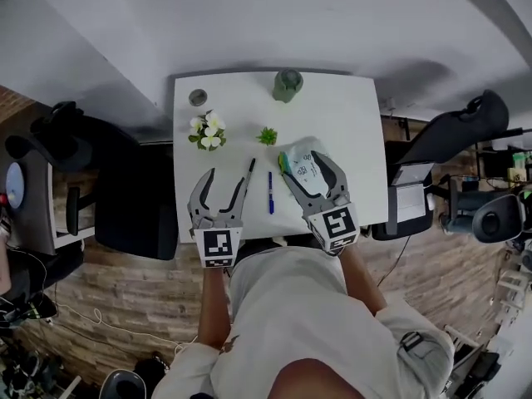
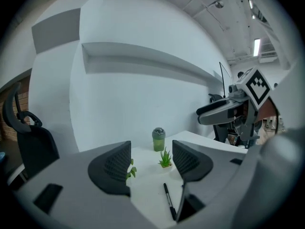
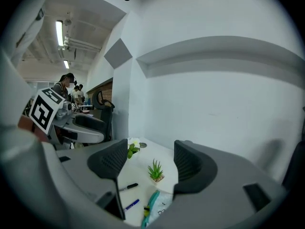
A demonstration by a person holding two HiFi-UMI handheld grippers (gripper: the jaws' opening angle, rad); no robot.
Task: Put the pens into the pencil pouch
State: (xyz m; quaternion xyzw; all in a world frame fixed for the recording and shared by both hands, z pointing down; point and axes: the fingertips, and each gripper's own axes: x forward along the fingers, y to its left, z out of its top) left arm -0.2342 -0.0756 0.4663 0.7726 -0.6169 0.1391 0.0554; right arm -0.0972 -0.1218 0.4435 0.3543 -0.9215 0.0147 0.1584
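A black pen (image 1: 248,175) and a blue pen (image 1: 270,192) lie on the white table (image 1: 332,115). The pale pencil pouch (image 1: 301,166) with teal trim lies to their right. My left gripper (image 1: 226,179) hovers open near the table's front edge, with the black pen (image 2: 168,199) just right of its jaws. My right gripper (image 1: 307,165) is open above the pouch. In the right gripper view the black pen (image 3: 127,187), the blue pen (image 3: 132,204) and the pouch (image 3: 155,208) lie below the open gripper (image 3: 145,163). Nothing sits between either pair of jaws.
A green cup (image 1: 288,85) stands at the table's far edge, with a small succulent (image 1: 267,135), white flowers (image 1: 208,130) and a grey round item (image 1: 197,96) nearer. Office chairs (image 1: 125,189) flank the table on both sides. A wall rises behind it.
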